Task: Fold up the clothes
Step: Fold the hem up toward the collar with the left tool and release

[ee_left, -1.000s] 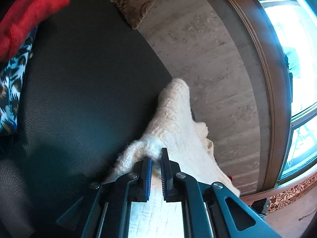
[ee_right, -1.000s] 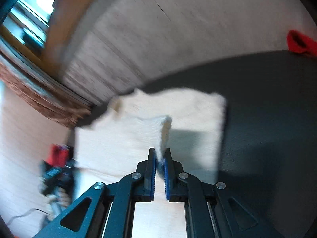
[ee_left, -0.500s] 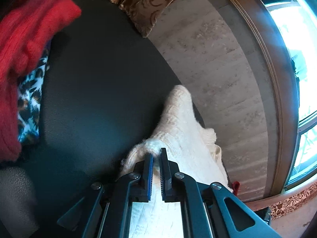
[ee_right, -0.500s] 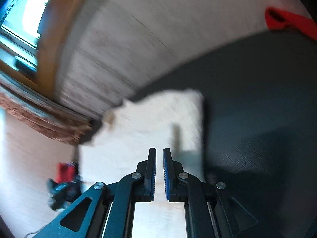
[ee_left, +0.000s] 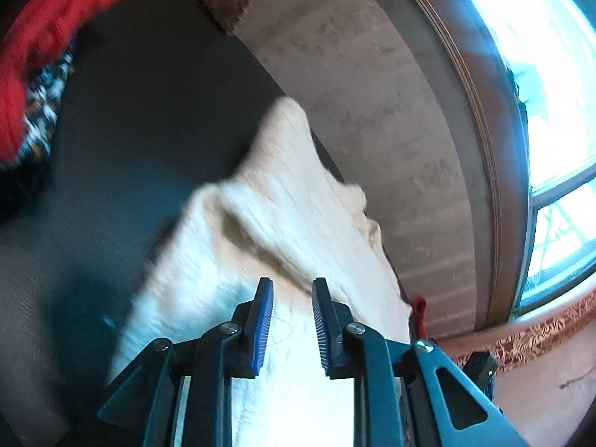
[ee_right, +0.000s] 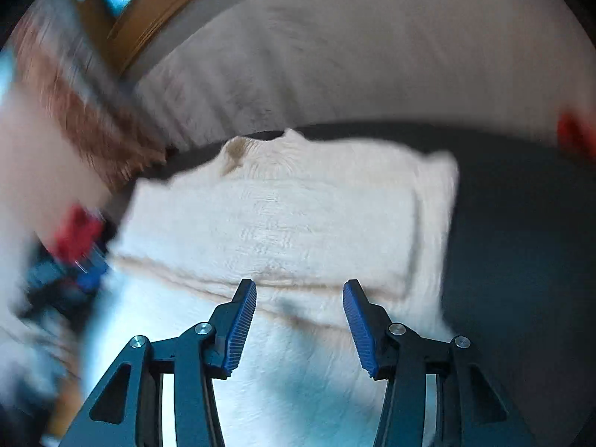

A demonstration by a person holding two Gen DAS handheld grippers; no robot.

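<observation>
The cream knit sweater (ee_right: pixel 283 223) you are folding lies flat on the dark table (ee_right: pixel 521 223), up against the table's far edge by the wall. In the right wrist view its long axis runs from 9 to 3 o'clock, with the neck opening at the far edge toward 12 and one folded layer lying across the body. In the left wrist view (ee_left: pixel 290 216) the same garment stretches from 6 toward 12 o'clock and tapers to a point near the table edge, with a raised crease across its middle.

Your left hand-held gripper (ee_left: pixel 292 294) hangs just above the knit; its jaws are opening, and no cloth sits between the blue pads. Your right hand-held gripper (ee_right: pixel 300 298) is spreading wider, jaws opening over the folded edge, with nothing pinched between them.

In the left view a red garment (ee_left: pixel 41 37) lies at 10 o'clock over a patterned cloth (ee_left: pixel 41 111), well apart from the sweater. The pale wall (ee_left: pixel 372 111) rises at 1 o'clock, and a bright window (ee_left: pixel 551 93) fills 3 o'clock. The right view is blurred; a red patch (ee_right: pixel 575 138) shows at 3 o'clock.
</observation>
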